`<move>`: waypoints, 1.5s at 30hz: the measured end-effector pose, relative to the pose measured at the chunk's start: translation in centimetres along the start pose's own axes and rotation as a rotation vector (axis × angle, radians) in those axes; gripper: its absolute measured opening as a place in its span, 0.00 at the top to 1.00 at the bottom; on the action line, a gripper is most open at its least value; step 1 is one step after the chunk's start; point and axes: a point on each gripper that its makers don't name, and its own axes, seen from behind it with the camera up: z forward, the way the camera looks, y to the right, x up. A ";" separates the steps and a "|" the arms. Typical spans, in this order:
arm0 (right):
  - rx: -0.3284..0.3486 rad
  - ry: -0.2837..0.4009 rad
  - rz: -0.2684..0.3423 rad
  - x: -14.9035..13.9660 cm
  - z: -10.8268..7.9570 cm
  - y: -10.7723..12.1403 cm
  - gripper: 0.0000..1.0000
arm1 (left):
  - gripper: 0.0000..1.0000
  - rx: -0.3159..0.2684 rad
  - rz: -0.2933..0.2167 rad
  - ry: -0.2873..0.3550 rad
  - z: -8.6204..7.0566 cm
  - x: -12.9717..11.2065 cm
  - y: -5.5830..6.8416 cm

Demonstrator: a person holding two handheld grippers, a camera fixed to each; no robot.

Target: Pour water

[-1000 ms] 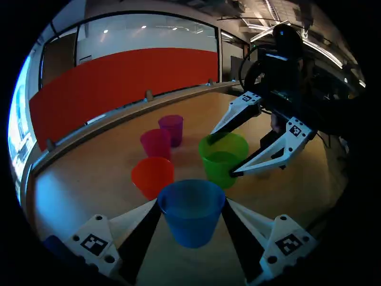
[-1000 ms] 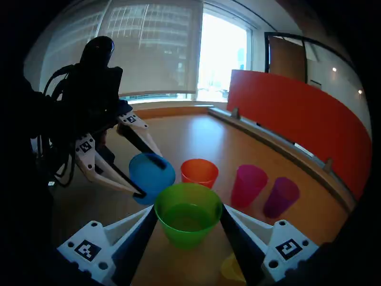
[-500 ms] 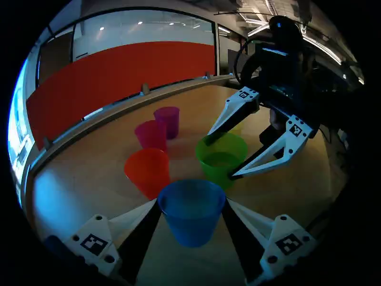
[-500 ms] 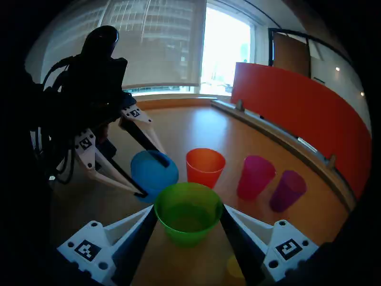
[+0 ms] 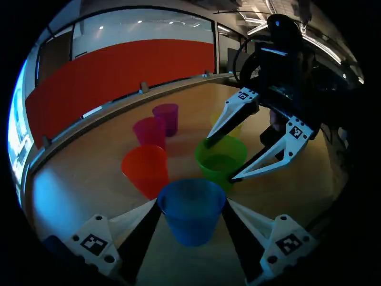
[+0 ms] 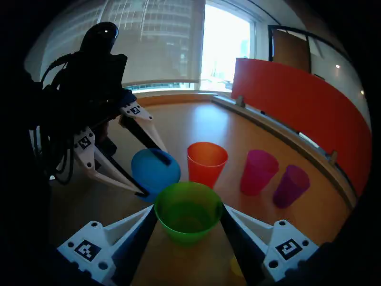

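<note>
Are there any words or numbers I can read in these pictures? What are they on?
No words or numbers can be read anywhere.
Black-and-white square markers sit on the fingers of the left tongs and the right tongs: they are patterns, not letters.
The blue cup, green cup, orange cup, pink cup and purple cup are plain, with no print.

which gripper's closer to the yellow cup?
Right. The right gripper, shut on the green cup, is just beside the yellow cup. The left gripper, shut on the blue cup, is farther off, on the green cup's other side.
</note>
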 end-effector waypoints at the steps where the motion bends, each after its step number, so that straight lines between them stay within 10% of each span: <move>1: 0.000 -0.001 0.001 -0.1 0.0 0.0 0.08 | 0.14 -0.001 0.001 0.000 0.0 0.0 0.0; 45: -0.020 -0.033 0.015 -1.4 -0.9 0.1 0.00 | 0.10 0.003 0.021 -0.079 -0.8 -2.4 -0.1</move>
